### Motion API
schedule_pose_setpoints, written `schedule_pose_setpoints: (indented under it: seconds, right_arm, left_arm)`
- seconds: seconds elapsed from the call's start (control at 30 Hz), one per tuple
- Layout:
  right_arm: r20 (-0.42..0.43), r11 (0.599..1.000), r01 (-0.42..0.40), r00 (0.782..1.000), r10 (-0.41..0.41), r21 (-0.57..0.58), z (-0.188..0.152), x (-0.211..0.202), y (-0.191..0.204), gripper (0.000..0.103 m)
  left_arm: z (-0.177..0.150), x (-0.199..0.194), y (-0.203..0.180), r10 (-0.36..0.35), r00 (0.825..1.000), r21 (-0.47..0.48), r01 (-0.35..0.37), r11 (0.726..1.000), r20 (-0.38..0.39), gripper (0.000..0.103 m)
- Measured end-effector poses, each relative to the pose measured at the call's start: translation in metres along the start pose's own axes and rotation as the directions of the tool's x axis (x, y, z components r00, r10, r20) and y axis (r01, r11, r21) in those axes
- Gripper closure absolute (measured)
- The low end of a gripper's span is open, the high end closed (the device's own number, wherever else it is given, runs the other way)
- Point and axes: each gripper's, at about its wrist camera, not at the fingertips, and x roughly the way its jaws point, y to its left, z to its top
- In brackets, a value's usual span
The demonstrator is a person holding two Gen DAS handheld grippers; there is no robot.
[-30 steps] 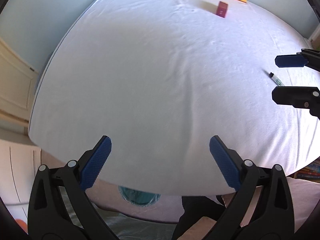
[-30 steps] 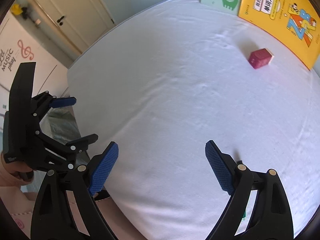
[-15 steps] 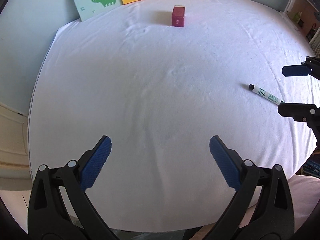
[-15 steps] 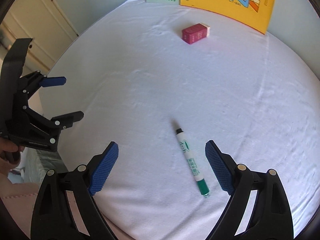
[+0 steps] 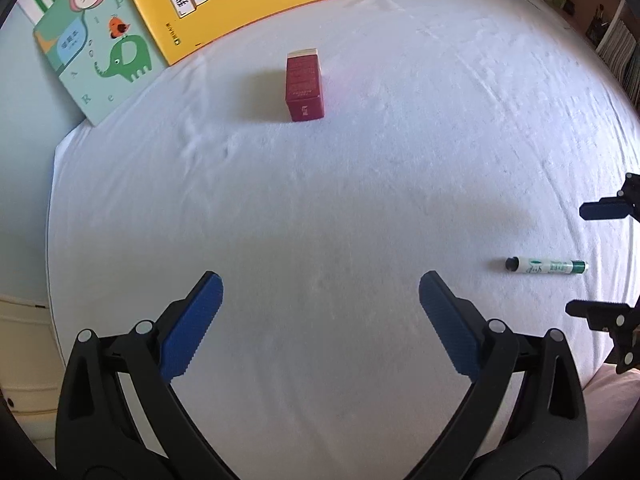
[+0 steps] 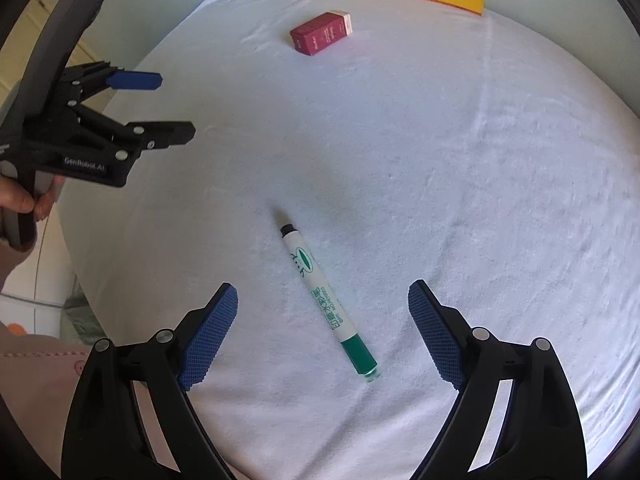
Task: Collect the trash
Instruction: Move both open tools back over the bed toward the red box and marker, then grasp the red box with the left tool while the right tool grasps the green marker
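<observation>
Right gripper (image 6: 323,308) hangs over the marker (image 6: 327,301), which lies untouched on the white table (image 6: 440,140) between its spread, now narrowing fingers, while left gripper (image 5: 320,300) waits spread, empty, red box (image 5: 304,84) far ahead.

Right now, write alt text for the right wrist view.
A green-and-white marker lies on a white cloth-covered table, between the wide, closing fingers of the right gripper, untouched. Farther off sit a small red box and two books; the left gripper hangs open at left.
</observation>
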Motion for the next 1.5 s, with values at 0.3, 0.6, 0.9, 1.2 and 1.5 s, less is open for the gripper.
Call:
schedule_pose_setpoints:
  seconds: [0.3,0.6,0.9,1.2,1.5]
  right_arm:
    - [-0.003,0.996,-0.051,0.999,0.052,0.068,-0.007,0.012,-0.011,0.023]
    - [-0.011,1.0,0.002,1.0,-0.002,0.011,0.002,0.029,0.002,0.032]
    - [0.014,0.993,0.089,0.996,-0.088,-0.081,0.014,0.035,0.01,0.063]
    - [0.025,0.999,0.045,0.999,-0.045,-0.007,0.029,0.033,-0.011,0.09]
    - [0.068,1.0,0.01,0.998,-0.011,0.007,0.045,0.022,-0.021,0.09]
  left_arm:
    - [0.064,0.042,0.004,-0.022,1.0,0.11,0.022,0.994,-0.002,0.007]
    - [0.107,0.073,0.009,-0.043,0.999,0.143,0.04,0.989,0.022,0.01]
    - [0.122,0.091,0.012,-0.089,0.996,0.094,0.087,0.992,0.017,0.039]
    - [0.129,0.086,0.004,-0.137,0.991,0.086,0.135,0.987,0.01,0.077]
    - [0.116,0.065,0.011,-0.133,0.991,0.087,0.13,0.988,0.029,0.077]
